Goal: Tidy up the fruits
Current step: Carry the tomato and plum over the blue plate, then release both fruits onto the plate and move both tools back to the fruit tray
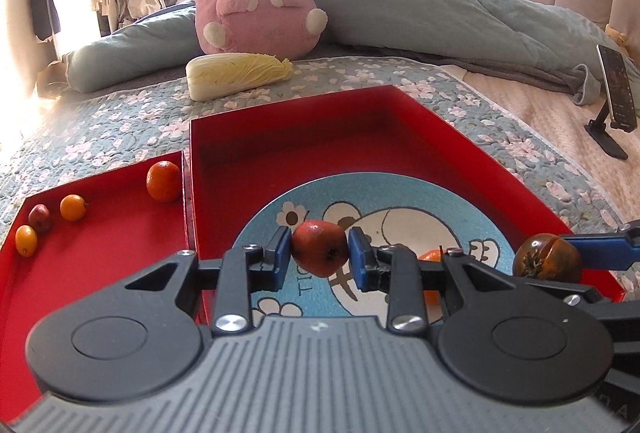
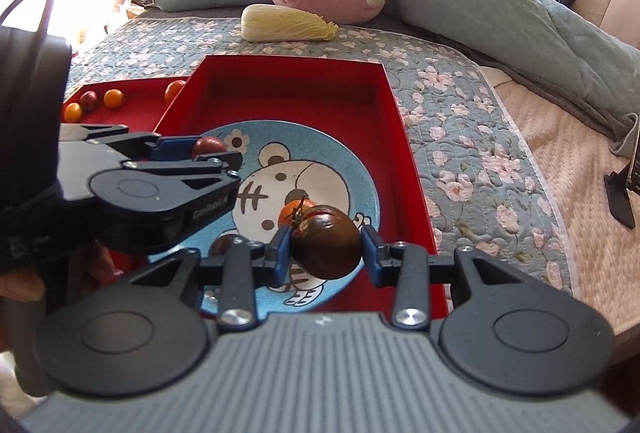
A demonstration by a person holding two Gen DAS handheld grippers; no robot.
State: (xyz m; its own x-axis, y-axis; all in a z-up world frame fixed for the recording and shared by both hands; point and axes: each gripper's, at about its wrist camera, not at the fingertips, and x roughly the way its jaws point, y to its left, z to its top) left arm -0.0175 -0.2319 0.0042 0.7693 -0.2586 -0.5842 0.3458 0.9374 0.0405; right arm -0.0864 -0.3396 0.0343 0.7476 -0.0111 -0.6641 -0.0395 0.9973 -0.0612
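Note:
My left gripper is shut on a small red fruit and holds it above a blue cartoon plate inside a deep red box. My right gripper is shut on a dark brown-red tomato above the same plate; the tomato also shows at the right of the left wrist view. An orange fruit lies on the plate behind the tomato. The left gripper with its red fruit shows in the right wrist view.
A shallow red lid left of the box holds a tangerine, two small orange fruits and a dark red one. A cabbage, pink plush, blue duvet and a phone stand lie on the bed.

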